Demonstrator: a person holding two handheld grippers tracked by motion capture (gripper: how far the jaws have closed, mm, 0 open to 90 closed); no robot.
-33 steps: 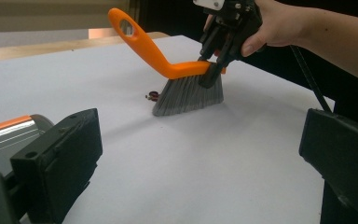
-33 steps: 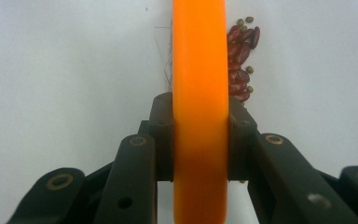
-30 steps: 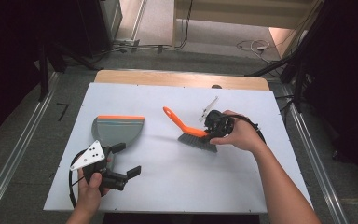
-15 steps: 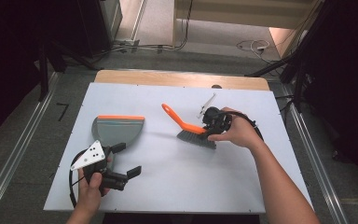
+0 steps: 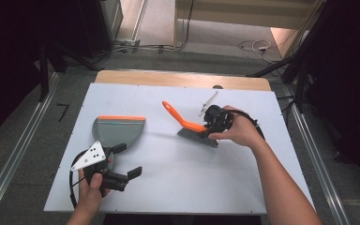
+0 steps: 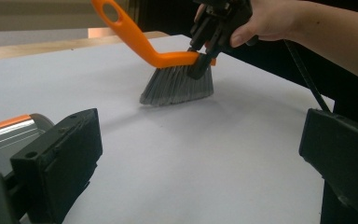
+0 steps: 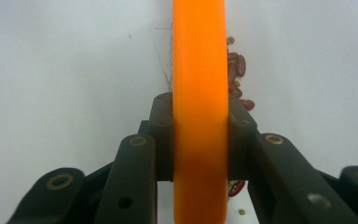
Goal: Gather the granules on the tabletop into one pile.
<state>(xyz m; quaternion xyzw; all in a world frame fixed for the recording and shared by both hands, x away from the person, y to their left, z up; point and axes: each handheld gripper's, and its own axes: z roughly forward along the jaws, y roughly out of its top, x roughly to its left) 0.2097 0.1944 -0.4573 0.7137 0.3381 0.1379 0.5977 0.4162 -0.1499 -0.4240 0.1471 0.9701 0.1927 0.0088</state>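
An orange hand brush (image 5: 180, 117) with grey bristles (image 5: 197, 137) stands on the white table, right of centre. My right gripper (image 5: 214, 123) is shut on its orange back (image 7: 200, 93), one jaw on each side. A few small red beans (image 7: 237, 70) lie on the table right beside the brush. A grey dustpan (image 5: 117, 131) with an orange lip rests at the left. My left gripper (image 5: 127, 160) hovers just in front of the dustpan, open, nothing between its jaws. From the left gripper (image 6: 200, 154) I see the brush (image 6: 158, 53) and the dustpan's corner (image 6: 9, 135).
The white table top (image 5: 178, 187) has bare room between dustpan and brush and along its near side. A wooden strip (image 5: 178, 78) runs along the far edge. Dark floor, rails and cables surround the table.
The right gripper and the brush have shifted only slightly over the table. The left gripper has stayed where it was, open.
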